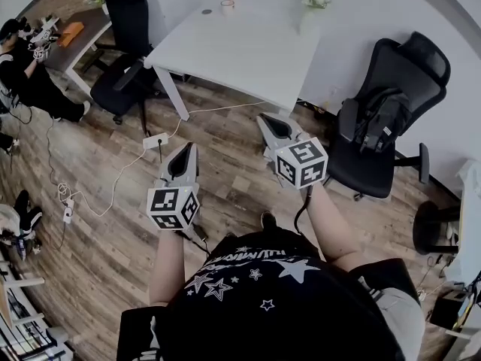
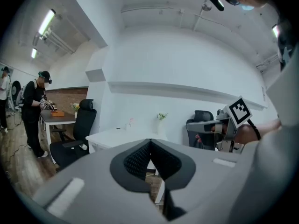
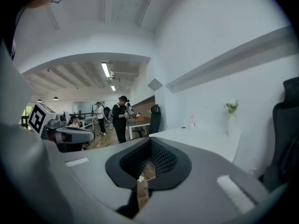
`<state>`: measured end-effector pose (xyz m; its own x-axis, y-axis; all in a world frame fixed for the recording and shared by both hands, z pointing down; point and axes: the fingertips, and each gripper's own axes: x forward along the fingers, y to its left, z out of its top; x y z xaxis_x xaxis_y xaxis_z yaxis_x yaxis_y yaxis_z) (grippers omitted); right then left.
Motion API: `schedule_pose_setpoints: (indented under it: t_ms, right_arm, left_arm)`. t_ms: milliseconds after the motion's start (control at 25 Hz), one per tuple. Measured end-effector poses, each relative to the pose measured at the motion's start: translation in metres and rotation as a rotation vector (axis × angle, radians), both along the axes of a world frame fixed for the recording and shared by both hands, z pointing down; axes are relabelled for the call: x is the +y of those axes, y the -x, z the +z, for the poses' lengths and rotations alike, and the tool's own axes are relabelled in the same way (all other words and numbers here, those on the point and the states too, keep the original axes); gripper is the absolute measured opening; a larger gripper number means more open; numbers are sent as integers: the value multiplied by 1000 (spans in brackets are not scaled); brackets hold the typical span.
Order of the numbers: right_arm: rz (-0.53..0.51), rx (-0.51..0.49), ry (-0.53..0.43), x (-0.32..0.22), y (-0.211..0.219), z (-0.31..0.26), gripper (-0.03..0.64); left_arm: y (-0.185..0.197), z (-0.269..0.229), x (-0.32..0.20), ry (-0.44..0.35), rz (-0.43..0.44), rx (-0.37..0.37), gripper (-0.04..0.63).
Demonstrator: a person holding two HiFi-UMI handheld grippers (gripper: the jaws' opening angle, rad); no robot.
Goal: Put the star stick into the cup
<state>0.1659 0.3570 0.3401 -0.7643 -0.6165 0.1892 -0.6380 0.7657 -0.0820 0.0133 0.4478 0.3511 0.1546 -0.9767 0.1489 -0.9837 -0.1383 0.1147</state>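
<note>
Left hand-held gripper [image 1: 183, 153] and right hand-held gripper [image 1: 270, 125] hang closed before table [image 1: 240, 51].

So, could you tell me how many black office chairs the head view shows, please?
2. The left chair stands at the left end of the white table; the right chair stands off its right corner. Others may be hidden.

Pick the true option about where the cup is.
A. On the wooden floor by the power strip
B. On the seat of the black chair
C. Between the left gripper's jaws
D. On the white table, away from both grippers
D: the cup stands near the far edge of the white table, well beyond the left gripper and the right gripper, whose jaws are together with nothing between them.
</note>
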Motion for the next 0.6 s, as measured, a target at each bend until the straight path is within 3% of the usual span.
schedule_pose_setpoints:
  t_ms: [320,600]
  right_arm:
    - [40,-48,62,9,9,14,17]
    - [103,-8,55,12,19,25,17]
  left_arm:
    - [14,14,23,37,20,2,3]
    - [42,26,32,60,21,2,3]
